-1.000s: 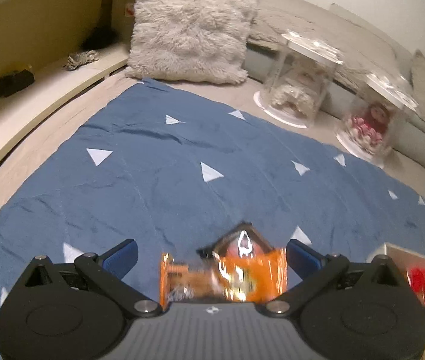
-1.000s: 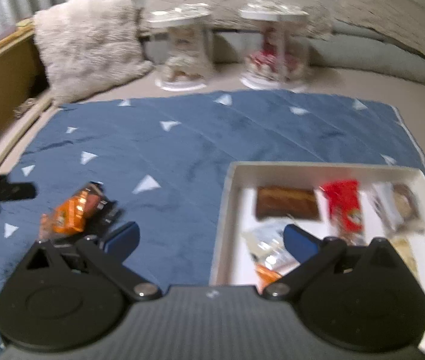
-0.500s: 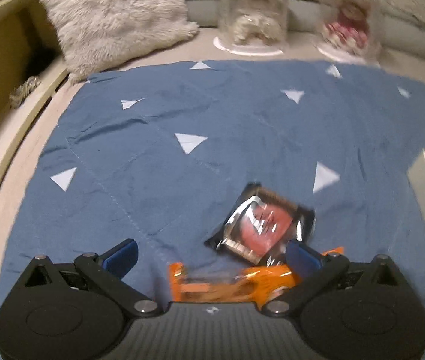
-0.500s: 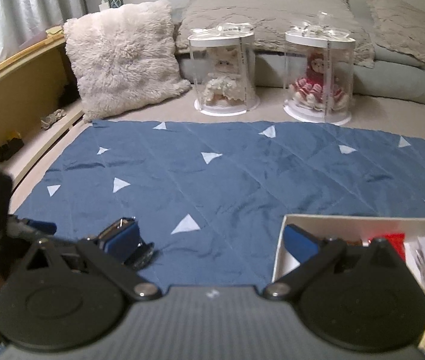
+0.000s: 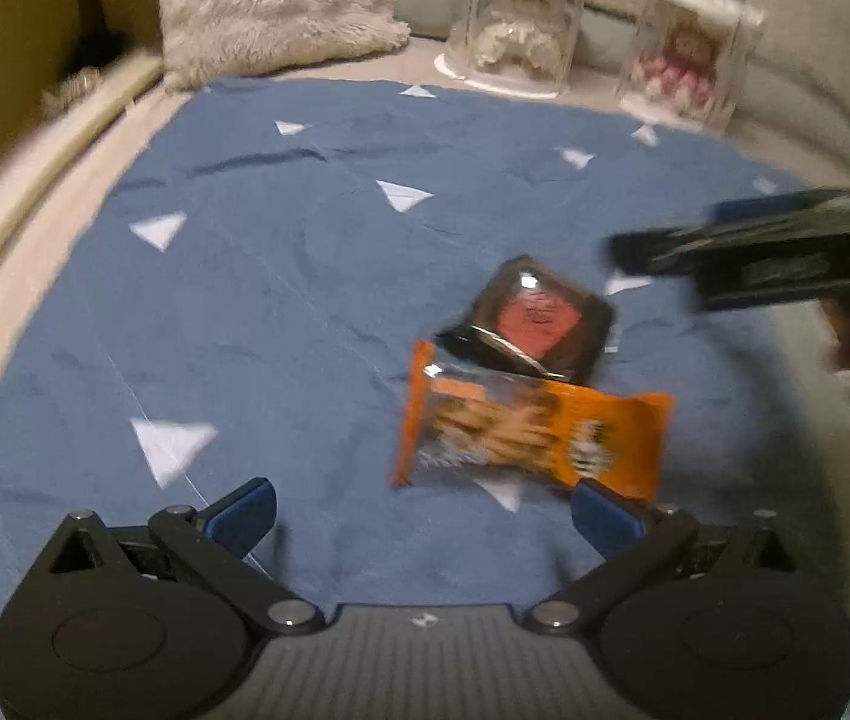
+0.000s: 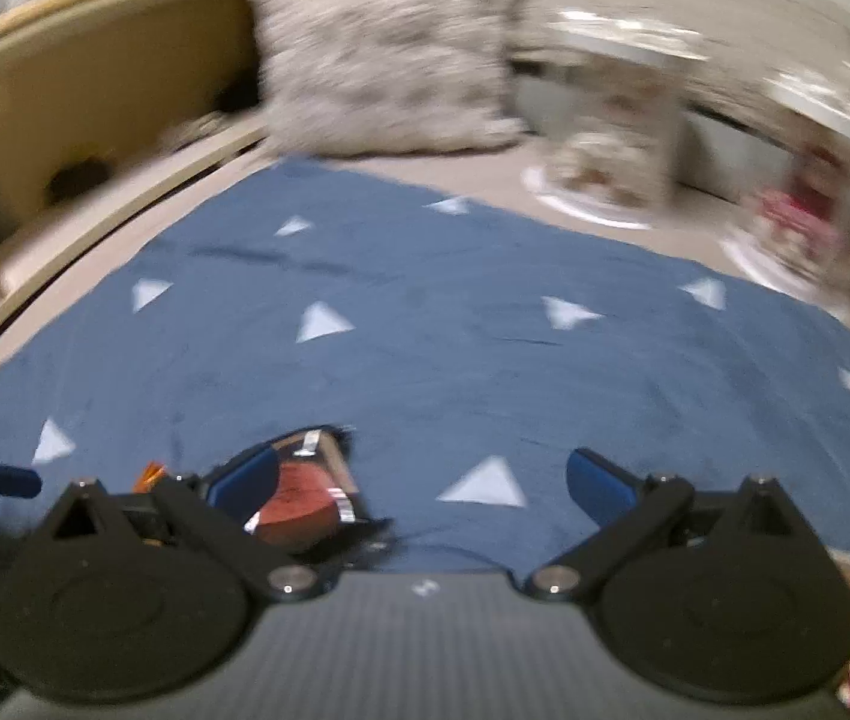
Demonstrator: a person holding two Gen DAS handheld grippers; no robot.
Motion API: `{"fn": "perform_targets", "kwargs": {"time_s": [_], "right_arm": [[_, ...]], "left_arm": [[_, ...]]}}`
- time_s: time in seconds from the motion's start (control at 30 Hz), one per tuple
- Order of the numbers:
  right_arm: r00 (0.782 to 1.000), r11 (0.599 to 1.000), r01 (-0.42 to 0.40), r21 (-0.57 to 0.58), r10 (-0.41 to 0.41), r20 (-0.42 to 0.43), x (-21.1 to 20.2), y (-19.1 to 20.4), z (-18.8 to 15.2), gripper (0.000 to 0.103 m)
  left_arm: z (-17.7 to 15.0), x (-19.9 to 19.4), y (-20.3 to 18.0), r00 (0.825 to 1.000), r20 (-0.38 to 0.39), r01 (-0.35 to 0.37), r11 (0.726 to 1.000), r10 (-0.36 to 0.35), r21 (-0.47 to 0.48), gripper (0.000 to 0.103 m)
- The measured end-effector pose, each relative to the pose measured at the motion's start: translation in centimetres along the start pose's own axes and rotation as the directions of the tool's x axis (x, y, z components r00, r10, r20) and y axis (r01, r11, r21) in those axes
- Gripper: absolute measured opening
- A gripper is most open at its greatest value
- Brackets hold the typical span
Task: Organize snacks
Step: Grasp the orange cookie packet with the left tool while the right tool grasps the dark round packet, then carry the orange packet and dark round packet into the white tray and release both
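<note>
The right gripper has swung from the snack box over to the blue mat, fingers spread, hovering above the dark red-centred packet. The left gripper, also spread and empty, sits just behind the orange biscuit packet, which overlaps the dark packet's near edge.

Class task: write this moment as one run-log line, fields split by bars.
left claw: open, empty | right claw: open, empty | orange packet: on blue cloth, overlapping black packet
</note>
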State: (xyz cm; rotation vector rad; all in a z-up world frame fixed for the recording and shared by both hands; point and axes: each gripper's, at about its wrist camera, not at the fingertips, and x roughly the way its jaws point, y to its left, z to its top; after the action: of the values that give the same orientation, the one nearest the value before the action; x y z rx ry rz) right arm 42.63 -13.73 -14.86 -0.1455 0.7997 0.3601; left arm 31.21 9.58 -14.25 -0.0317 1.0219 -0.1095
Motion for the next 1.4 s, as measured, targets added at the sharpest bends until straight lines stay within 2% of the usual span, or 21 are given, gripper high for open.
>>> {"fn": "perform_targets", "kwargs": {"time_s": [0.17, 0.23, 0.33, 0.43, 0.5, 0.53, 0.7, 0.83, 0.93, 1.03, 1.13, 1.23, 1.27, 1.4], "right_arm": [[0.994, 0.993, -0.079, -0.085, 0.072, -0.079, 3.0, 2.2, 0.8, 0.103], [0.989, 0.988, -0.106, -0.113, 0.094, -0.111, 4.0, 3.2, 1.0, 0.103], [0.981, 0.984, -0.095, -0.150, 0.067, -0.185, 5.8, 4.5, 0.9, 0.102], [0.978, 0.982, -0.060, -0.180, 0.021, -0.208, 6.9, 4.9, 0.5, 0.094], [0.977, 0.985, -0.094, -0.146, 0.063, -0.205, 6.9, 4.4, 0.3, 0.084], [0.975, 0.984, -0.120, -0.128, 0.092, -0.204, 6.7, 4.0, 0.2, 0.073], [0.976, 0.984, -0.118, -0.133, 0.090, -0.199, 5.1, 2.5, -0.6, 0.071], [0.977, 0.985, -0.086, -0.149, 0.055, -0.204, 3.9, 1.3, -1.9, 0.070], [0.975, 0.981, -0.083, -0.174, 0.043, -0.220, 2.7, 1.2, -3.0, 0.070], [0.968, 0.976, -0.114, -0.188, 0.066, -0.243, 1.4, 1.9, -4.2, 0.070], [0.960, 0.969, -0.147, -0.198, 0.092, -0.263, 0.4, 3.0, -5.1, 0.070], [0.953, 0.964, -0.177, -0.196, 0.118, -0.281, -0.8, 4.0, -5.9, 0.070], [0.950, 0.965, -0.183, -0.190, 0.124, -0.286, -1.0, 4.2, -6.2, 0.070], [0.949, 0.971, -0.163, -0.175, 0.106, -0.297, -1.9, 4.6, -7.1, 0.070]], "left_arm": [[-1.6, -0.8, -0.6, 0.986, 0.003, 0.167, 0.986, -0.167, -0.008, 0.103], [-2.1, -0.9, -1.0, 0.973, 0.014, 0.231, 0.973, -0.231, -0.017, 0.103], [-2.5, -1.0, -1.6, 0.953, 0.034, 0.302, 0.953, -0.301, -0.033, 0.103], [-2.7, -0.9, -2.1, 0.945, 0.052, 0.325, 0.945, -0.323, -0.044, 0.103], [-2.6, -0.7, -1.7, 0.936, 0.068, 0.350, 0.933, -0.345, -0.088, 0.103], [-2.5, -0.6, -1.5, 0.931, 0.075, 0.363, 0.924, -0.356, -0.117, 0.103], [-2.5, 0.1, 0.9, 0.913, 0.140, 0.408, 0.853, -0.383, -0.326, 0.103], [-2.4, 1.0, 2.4, 0.913, 0.157, 0.405, 0.782, -0.377, -0.474, 0.103], [-1.8, 1.7, 2.3, 0.932, 0.131, 0.357, 0.785, -0.339, -0.506, 0.100], [-1.0, 2.7, 1.7, 0.938, 0.108, 0.337, 0.795, -0.329, -0.504, 0.090], [-0.7, 3.0, 0.8, 0.952, 0.082, 0.299, 0.831, -0.296, -0.470, 0.083], [-0.3, 3.5, -0.4, 0.977, 0.022, 0.203, 0.888, -0.213, -0.412, 0.076], [-0.3, 3.5, -0.7, 0.981, 0.014, 0.183, 0.899, -0.194, -0.397, 0.073], [-0.5, 3.7, -0.9, 0.990, -0.006, 0.127, 0.912, -0.141, -0.390, 0.063]]}}
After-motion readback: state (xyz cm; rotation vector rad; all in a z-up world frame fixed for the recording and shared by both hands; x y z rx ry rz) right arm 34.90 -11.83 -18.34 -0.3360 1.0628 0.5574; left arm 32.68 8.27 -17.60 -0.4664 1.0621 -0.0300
